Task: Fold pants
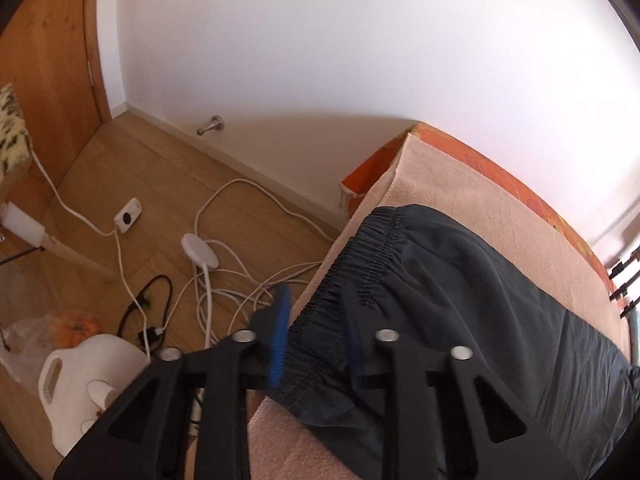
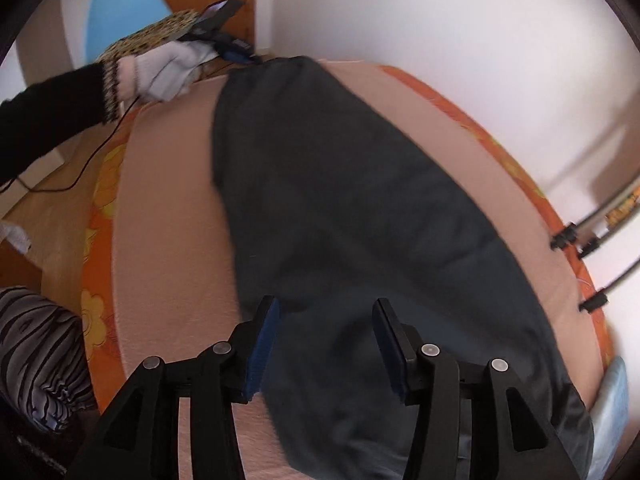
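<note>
**At the waistband end, one pinch made; over the leg, none yet**

In the lower middle of the left wrist view, your left gripper (image 1: 316,308) has the gathered waistband (image 1: 360,248) of the dark pants (image 1: 460,280) between its blue pads (image 1: 280,336). The cloth fills the gap, so the tongs read as pinching it, though blur keeps the contact itself soft. The pants run from there toward the lower right, lying flat on a beige towel (image 1: 460,184) near its left edge. Grip the full thickness of the elastic, not just the top layer, or the fold will drag unevenly.

In the right wrist view, the pants (image 2: 340,184) stretch from the upper middle down to the bottom of the frame, on the same towel (image 2: 168,200). Your right gripper (image 2: 325,308) hangs over the leg at lower centre with its tongs spread and nothing pinched. At upper left your gloved hand (image 2: 168,72) holds the left gripper (image 2: 236,46) at the waistband end. The step in hand looks like taking a second hold before a fold. Bring the right tongs down square to the cloth, catch both layers near the edge of the leg, and close fully before you lift. Then raise both ends together, keeping the fabric taut between them so no crease gets trapped.
</note>
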`<state>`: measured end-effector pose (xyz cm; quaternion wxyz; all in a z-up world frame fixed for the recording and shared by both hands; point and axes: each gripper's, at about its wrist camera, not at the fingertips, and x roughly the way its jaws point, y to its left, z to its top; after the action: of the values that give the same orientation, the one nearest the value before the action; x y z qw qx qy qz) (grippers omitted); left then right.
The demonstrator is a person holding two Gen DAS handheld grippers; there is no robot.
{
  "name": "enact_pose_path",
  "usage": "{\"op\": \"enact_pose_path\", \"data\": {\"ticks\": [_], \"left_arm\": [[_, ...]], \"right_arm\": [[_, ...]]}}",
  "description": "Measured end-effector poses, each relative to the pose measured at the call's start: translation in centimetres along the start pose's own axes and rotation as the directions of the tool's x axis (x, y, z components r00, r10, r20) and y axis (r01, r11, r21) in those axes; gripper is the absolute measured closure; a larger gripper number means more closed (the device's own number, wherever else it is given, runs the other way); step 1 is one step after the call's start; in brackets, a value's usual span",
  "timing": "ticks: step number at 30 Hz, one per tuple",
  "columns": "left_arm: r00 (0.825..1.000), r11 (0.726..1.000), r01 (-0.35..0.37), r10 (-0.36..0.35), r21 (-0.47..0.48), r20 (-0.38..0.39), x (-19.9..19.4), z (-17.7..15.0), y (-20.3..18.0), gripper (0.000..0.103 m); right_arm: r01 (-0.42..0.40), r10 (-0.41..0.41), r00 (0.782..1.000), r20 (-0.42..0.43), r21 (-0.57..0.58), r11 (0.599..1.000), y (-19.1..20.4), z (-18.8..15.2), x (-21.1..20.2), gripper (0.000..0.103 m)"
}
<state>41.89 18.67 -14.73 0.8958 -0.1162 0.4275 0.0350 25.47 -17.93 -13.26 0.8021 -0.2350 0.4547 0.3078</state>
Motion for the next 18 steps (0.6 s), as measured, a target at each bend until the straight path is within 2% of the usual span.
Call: {"op": "enact_pose_path", "data": {"ticks": [4,7,9,11,14,17,18], "left_arm": [[1.000,0.999,-0.006,0.006,0.041,0.010,-0.3,0.1,-0.6,0.099],[1.000,0.999,0.002,-0.003,0.052,0.024,-0.8,0.3,-0.5,0.101],[1.000,0.999,0.013,-0.014,0.040,0.028,-1.0,0.4,-0.2,0.101],[0.999,0.999,0.028,-0.029,0.028,0.031,-1.2,0.5,0.1,0.102],[0.998,0.999,0.039,-0.040,0.024,0.042,-1.6,0.5,0.3,0.102],[0.998,1.000,0.026,-0.027,0.017,0.061,-2.1,0.4,0.5,0.101],[0.997,0.998,0.057,-0.057,-0.015,0.044,-1.9,0.4,1.0,0.094]], "right_arm": [[0.029,-0.034,0.998,-0.062,-0.071,0.997,2.4,0.6,2.8,0.052],[0.000,-0.006,0.995,-0.101,-0.053,0.999,2.3,0.5,3.9,0.057],[-0.015,0.010,0.994,-0.106,-0.044,0.999,2.3,0.5,3.9,0.071],[0.006,-0.010,0.994,-0.111,-0.042,0.999,2.2,0.6,3.8,0.094],[0.006,-0.007,0.995,-0.101,-0.014,1.000,1.5,0.6,3.0,0.103],[0.003,0.000,0.997,-0.079,0.031,1.000,0.4,0.7,1.9,0.103],[-0.001,0.005,0.997,-0.074,0.047,0.999,0.0,0.8,1.7,0.103]]}}
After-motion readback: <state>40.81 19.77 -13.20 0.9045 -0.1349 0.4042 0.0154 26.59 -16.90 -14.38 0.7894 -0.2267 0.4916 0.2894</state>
